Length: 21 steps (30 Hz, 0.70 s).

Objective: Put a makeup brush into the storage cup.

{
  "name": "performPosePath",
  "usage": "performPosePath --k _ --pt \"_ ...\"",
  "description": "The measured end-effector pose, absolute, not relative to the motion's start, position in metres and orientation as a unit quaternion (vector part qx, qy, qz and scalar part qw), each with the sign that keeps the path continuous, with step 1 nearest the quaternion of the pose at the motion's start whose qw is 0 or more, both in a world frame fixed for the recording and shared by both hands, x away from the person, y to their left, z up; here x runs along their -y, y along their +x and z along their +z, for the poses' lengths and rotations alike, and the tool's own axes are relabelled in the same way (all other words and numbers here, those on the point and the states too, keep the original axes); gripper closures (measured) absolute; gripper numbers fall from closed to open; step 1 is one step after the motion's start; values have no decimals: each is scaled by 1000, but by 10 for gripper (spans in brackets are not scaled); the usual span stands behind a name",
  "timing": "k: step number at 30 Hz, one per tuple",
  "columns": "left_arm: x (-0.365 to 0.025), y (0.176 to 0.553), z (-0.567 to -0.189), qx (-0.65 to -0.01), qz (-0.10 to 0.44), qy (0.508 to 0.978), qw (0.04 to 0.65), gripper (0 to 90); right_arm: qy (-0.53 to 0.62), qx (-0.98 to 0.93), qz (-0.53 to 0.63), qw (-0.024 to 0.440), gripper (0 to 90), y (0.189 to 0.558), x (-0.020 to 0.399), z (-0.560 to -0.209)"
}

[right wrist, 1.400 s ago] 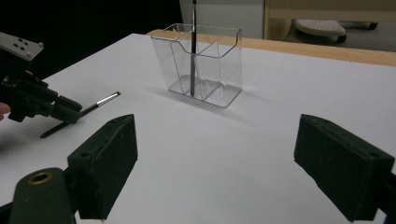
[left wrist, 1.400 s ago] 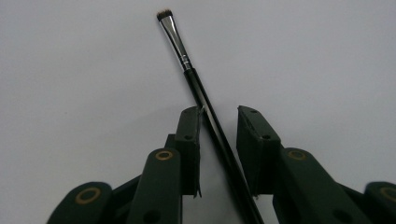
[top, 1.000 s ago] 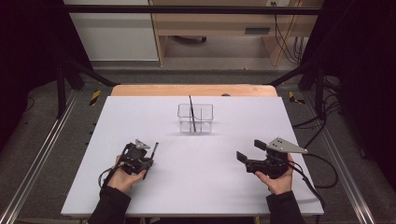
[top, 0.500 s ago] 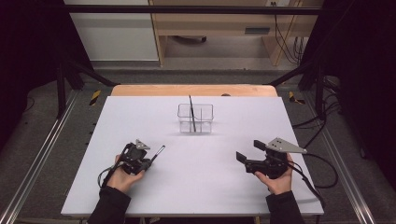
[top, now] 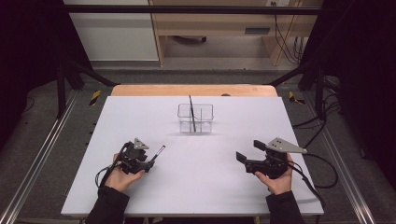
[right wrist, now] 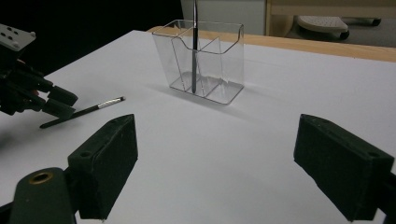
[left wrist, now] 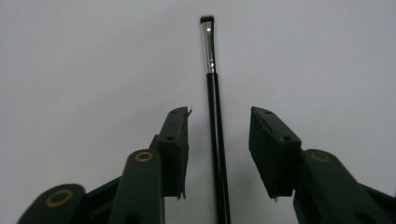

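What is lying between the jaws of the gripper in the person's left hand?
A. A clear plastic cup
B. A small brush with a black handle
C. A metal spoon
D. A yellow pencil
B: the left gripper has a thin black-handled brush lying on the white table in the gap between its parted jaws, neither pad touching it.

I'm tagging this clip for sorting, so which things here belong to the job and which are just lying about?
In the job:
- makeup brush, lying on the white table between the open left claw
- clear divided holder, one brush already standing in it

Lying about:
- cables on the floor behind
- right claw, open and idle
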State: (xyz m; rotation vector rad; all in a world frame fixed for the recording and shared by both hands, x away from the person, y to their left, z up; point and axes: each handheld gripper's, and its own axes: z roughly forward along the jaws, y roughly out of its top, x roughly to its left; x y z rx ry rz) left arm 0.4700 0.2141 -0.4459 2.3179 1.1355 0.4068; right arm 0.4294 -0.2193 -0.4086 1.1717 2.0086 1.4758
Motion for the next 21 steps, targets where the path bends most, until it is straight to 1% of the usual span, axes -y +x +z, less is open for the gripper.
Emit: performPosePath --k 8,10,15,21 --pt "-213 467 -430 -399 156 861 272 317 418 -717 524 194 140 430 219 -409" --pt "-212 467 -427 -398 161 861 271 278 418 -718 521 195 140 430 219 -409" --pt "-213 469 -420 -395 159 863 273 219 418 -717 521 197 139 430 219 -409" --pt "-213 478 -413 -388 146 869 269 209 418 -716 522 199 138 429 220 -408"
